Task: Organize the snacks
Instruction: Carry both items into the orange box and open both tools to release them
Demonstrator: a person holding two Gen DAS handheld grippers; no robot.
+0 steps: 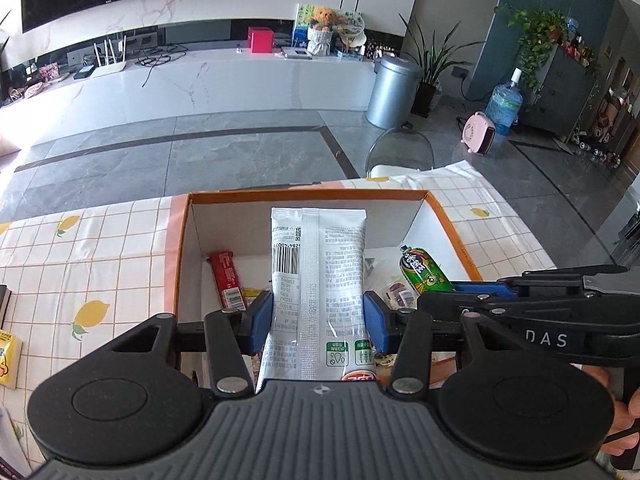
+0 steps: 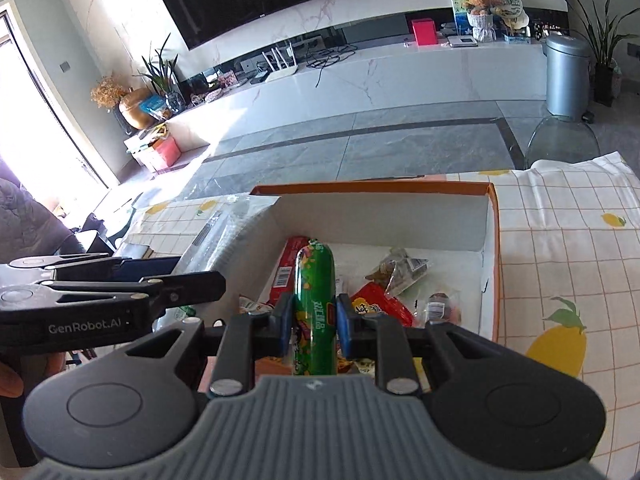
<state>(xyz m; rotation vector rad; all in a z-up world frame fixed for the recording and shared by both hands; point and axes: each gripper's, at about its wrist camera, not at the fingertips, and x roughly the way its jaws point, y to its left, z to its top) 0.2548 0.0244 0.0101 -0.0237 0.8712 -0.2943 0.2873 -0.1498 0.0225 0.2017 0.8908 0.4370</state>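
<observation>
My left gripper [image 1: 318,322] is shut on a white snack packet [image 1: 318,264] with a barcode and holds it over the orange-rimmed cardboard box [image 1: 304,194]. My right gripper [image 2: 312,322] is shut on a green sausage stick [image 2: 314,304] and holds it over the same box [image 2: 372,189]. In the left wrist view the sausage [image 1: 426,276] and the right gripper [image 1: 464,292] show at the right. In the right wrist view the left gripper [image 2: 160,276] with its white packet [image 2: 224,240] shows at the left.
In the box lie a red bar [image 1: 226,278], a red packet [image 2: 380,308] and small brown wrapped snacks [image 2: 404,268]. A lemon-print checked cloth [image 1: 92,248] covers the table. A yellow packet [image 1: 8,356] lies at the left edge. A clear chair [image 1: 400,152] stands beyond the table.
</observation>
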